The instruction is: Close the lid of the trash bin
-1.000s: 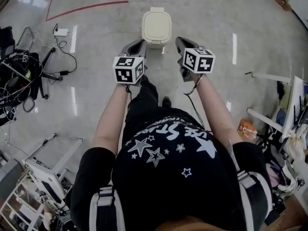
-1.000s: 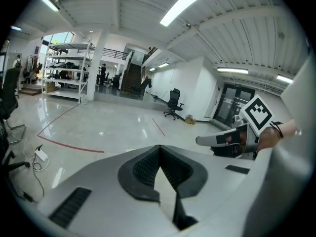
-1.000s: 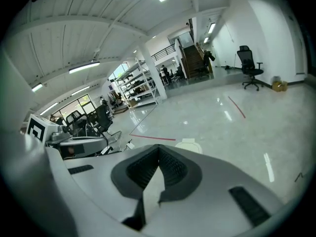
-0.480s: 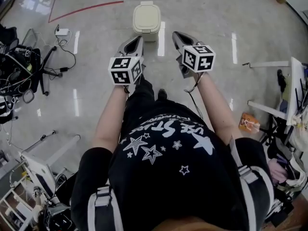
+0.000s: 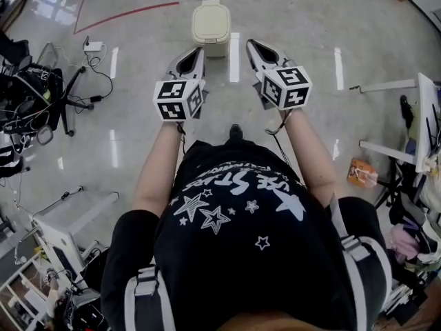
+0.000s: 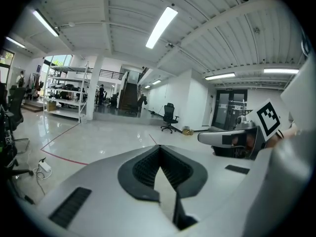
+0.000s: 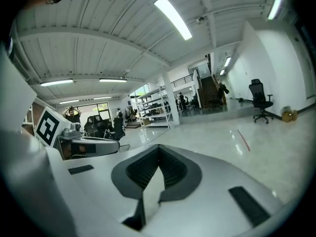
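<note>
Head view: the bin [image 5: 210, 25] stands on the glossy floor [image 5: 296, 12], straight ahead of the person, its cream lid [image 5: 210, 21] lying flat on top. The left tongs [image 5: 195, 55] and right tongs [image 5: 253, 47] are held out side by side at about the same height, well apart from each other, both pointing forward. The bin sits beyond their tips, nearer the left pair and touching neither. A red line [image 5: 124, 12] runs across the floor left of the bin, and a white power strip [image 5: 91, 46] with cables lies further left.

Left gripper view: the left tongs [image 6: 159, 147] are drawn narrow, the ribbed pads meeting at the tip, with nothing between them. They point across an open hall towards an office chair [image 6: 169, 117] and shelves [image 6: 66, 93]. The right tongs [image 6: 229, 137] show at the right edge.

Right gripper view: the right tongs [image 7: 159, 146] are likewise narrow, tips together and empty. The left tongs [image 7: 86, 144] show at the left, and the office chair [image 7: 259, 101] stands far off at the right.
</note>
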### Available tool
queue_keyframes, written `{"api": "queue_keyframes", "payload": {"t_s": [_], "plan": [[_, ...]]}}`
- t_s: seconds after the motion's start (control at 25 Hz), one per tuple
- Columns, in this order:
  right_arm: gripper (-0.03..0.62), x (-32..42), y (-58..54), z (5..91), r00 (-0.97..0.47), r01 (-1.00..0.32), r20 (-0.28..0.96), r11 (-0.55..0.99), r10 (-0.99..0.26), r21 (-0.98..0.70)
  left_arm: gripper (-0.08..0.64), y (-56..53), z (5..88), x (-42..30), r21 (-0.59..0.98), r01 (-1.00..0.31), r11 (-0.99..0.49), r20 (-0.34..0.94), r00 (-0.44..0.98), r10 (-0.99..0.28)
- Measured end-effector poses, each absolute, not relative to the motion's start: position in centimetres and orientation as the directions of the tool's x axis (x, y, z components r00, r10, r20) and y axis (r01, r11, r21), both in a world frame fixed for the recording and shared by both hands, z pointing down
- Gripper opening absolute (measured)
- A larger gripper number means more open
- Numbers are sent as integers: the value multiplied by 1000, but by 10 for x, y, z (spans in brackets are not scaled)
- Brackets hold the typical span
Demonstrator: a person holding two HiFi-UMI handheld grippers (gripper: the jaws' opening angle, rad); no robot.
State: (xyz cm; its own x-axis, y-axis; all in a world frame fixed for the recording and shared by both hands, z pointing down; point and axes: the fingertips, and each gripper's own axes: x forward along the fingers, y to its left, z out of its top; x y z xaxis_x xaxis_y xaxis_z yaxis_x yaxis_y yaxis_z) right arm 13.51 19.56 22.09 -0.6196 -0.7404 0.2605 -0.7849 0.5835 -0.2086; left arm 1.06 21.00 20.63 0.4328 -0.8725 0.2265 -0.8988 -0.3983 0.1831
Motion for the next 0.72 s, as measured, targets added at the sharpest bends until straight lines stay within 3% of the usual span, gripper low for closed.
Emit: {"api": "queue_keyframes", "payload": {"t_s": [0.72], "plan": [[5, 56, 274, 203, -626, -779, 242, 605, -741, -163, 11, 288, 187, -53, 215, -881, -422, 181, 460, -869]]}}
